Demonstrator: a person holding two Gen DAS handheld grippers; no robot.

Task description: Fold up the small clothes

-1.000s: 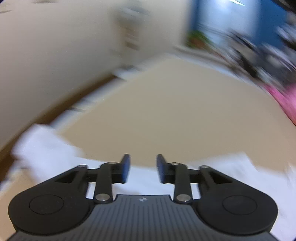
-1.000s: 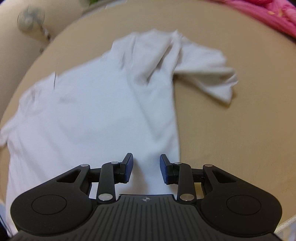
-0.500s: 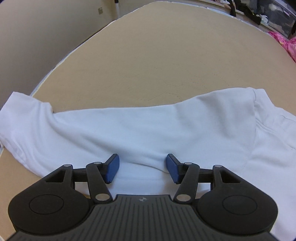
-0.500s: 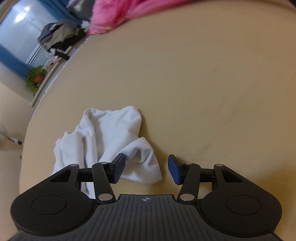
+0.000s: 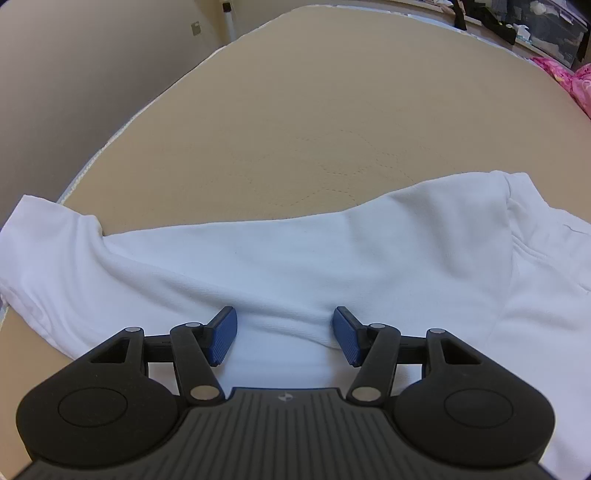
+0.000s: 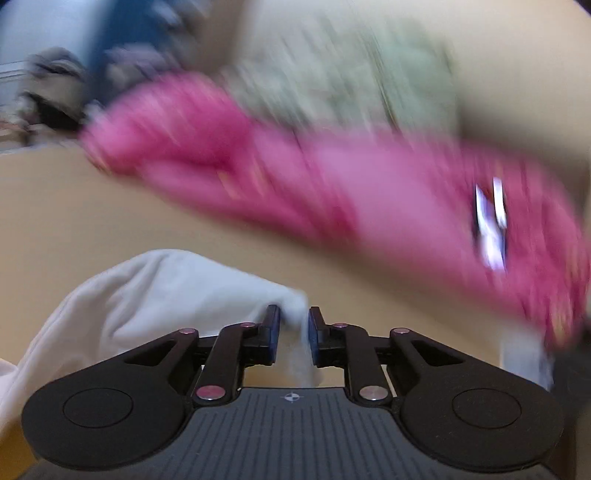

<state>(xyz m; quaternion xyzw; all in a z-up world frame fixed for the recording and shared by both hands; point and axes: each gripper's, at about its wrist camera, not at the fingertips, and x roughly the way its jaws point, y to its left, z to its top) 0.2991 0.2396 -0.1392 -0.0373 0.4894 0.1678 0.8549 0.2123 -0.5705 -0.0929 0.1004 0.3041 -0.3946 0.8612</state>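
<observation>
A small white shirt (image 5: pixel 295 258) lies spread on a beige mattress (image 5: pixel 314 110). In the left wrist view my left gripper (image 5: pixel 284 339) is open, its blue pads low on either side of a raised fold of the shirt. In the right wrist view, which is blurred by motion, my right gripper (image 6: pixel 293 332) is shut on a bunched end of the white shirt (image 6: pixel 166 295), which trails off to the left.
A pink garment (image 6: pixel 351 192) lies on the mattress beyond the right gripper, with greenish cloth (image 6: pixel 351 85) behind it. The mattress's left edge (image 5: pixel 122 129) drops off toward a wall. Dark clutter (image 5: pixel 535 22) sits far right.
My right gripper has closed on the end of the shirt and is swinging, so its view now faces the pink garment. My left gripper has barely moved and stays open over the fold.
</observation>
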